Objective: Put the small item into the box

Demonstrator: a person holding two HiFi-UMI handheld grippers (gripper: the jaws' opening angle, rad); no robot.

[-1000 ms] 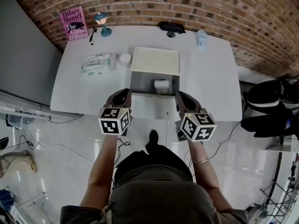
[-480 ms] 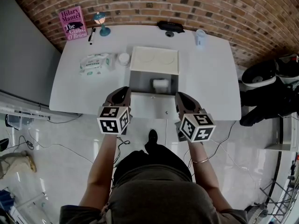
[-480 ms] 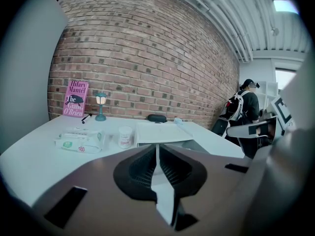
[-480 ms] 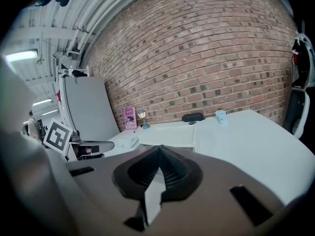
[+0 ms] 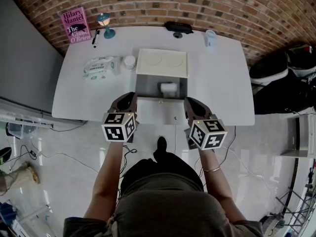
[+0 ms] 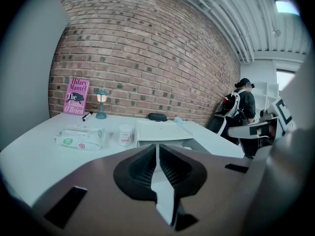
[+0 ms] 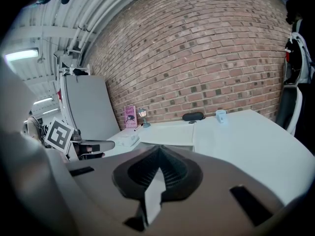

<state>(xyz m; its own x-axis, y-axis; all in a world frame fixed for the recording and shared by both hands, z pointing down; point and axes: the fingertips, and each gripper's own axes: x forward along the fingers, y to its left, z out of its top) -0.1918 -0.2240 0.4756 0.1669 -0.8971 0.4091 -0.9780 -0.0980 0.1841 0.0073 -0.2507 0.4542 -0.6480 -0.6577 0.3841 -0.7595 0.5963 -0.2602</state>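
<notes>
Box (image 5: 146, 86), 12 o'clock of both tongs, holds a white small item (image 5: 169, 88); task looks done. Left tongs (image 5: 130, 98) and right tongs (image 5: 190, 102) pressed together, empty.

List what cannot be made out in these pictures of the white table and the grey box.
1. The white object inside the grey open box: head view, too small to identify.
2. Print on the white soft wipes packet: head view, too small to read.
3. The dark speck on the white table: head view, too small to name.
4. Box interior: left gripper view, screened by the left hand-held gripper.
</notes>
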